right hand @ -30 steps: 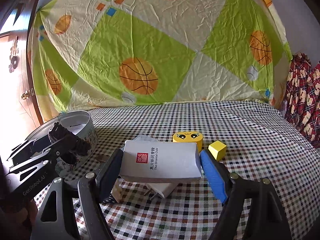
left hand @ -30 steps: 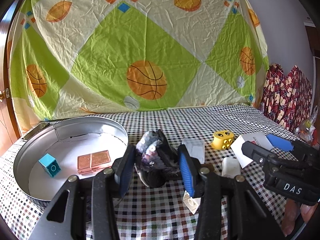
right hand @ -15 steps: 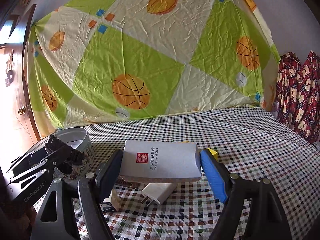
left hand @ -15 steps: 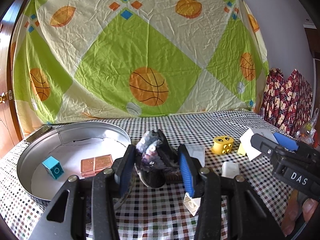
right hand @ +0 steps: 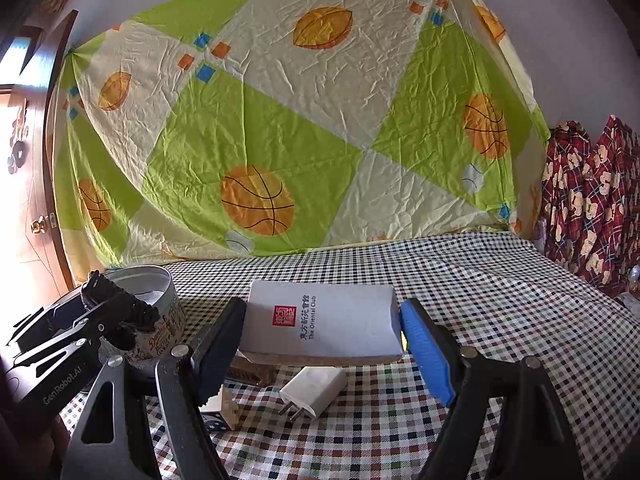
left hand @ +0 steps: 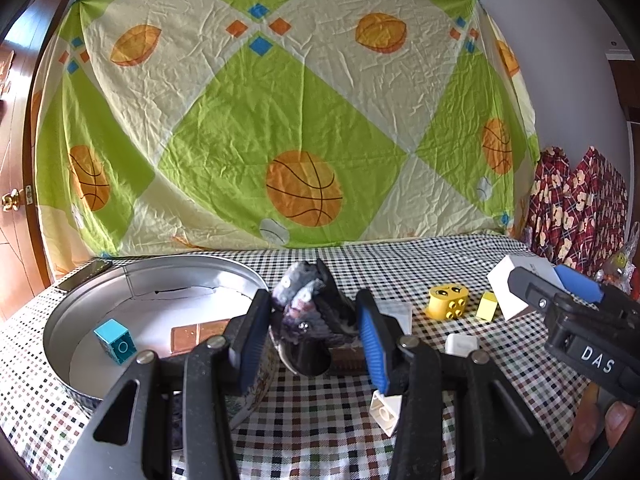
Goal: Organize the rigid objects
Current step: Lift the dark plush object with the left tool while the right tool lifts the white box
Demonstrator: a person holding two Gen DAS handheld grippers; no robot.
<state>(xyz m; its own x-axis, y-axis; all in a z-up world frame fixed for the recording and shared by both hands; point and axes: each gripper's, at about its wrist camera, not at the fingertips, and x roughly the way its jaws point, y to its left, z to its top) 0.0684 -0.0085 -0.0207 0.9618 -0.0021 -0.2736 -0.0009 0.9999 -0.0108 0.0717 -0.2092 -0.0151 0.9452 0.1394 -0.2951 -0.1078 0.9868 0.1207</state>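
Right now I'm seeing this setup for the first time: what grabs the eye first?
The big basketball sheet covering the back wall. Then the white box clamped in the right gripper above the checkered table, and the dark sparkly bundle in the left gripper beside the round tin.

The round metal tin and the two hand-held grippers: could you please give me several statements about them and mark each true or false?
1. The round metal tin holds a teal block. True.
2. The copper-coloured bar lies on the tablecloth outside the tin. False: it lies inside the tin.
3. The right hand-held gripper holds a white box. True.
4. The left hand-held gripper is empty. False: it grips a dark sequinned object.
5. The white plug adapter lies on the checked tablecloth. True.
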